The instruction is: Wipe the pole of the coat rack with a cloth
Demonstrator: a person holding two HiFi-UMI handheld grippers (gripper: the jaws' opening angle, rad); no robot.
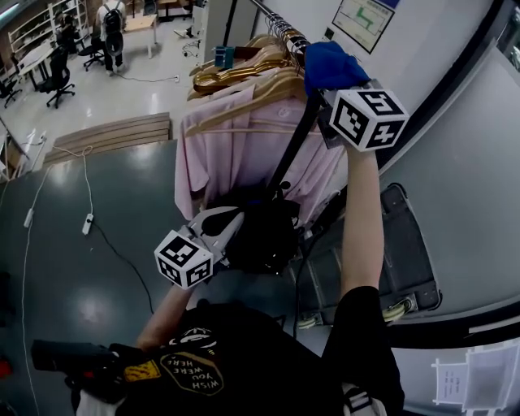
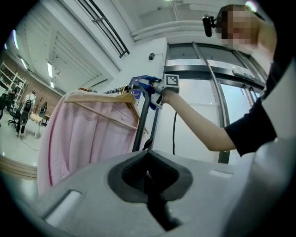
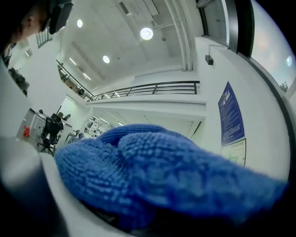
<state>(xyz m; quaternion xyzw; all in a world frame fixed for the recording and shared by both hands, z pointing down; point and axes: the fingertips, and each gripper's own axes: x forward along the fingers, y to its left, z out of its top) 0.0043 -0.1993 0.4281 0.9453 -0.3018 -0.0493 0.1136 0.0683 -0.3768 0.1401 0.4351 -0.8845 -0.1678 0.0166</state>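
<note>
While the coat rack (image 1: 276, 24) pole (image 1: 286, 154) runs down below the right tongs (image 1: 335, 91), those are clamped on the blue cloth (image 1: 329, 63) at its top end. Left tongs (image 1: 221, 231) closed, empty, lower down beside the pole. Wipe looks barely started; most of the length left.

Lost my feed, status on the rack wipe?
Right gripper shut on blue cloth at pole top. Left gripper shut, empty, lower down. Wooden hangers crowd rail beside cloth.

Bright ceiling lamps (image 3: 146, 33), fisheye-bent edges, dark vignetted corners, cloth (image 3: 162, 176) close and blurred.
</note>
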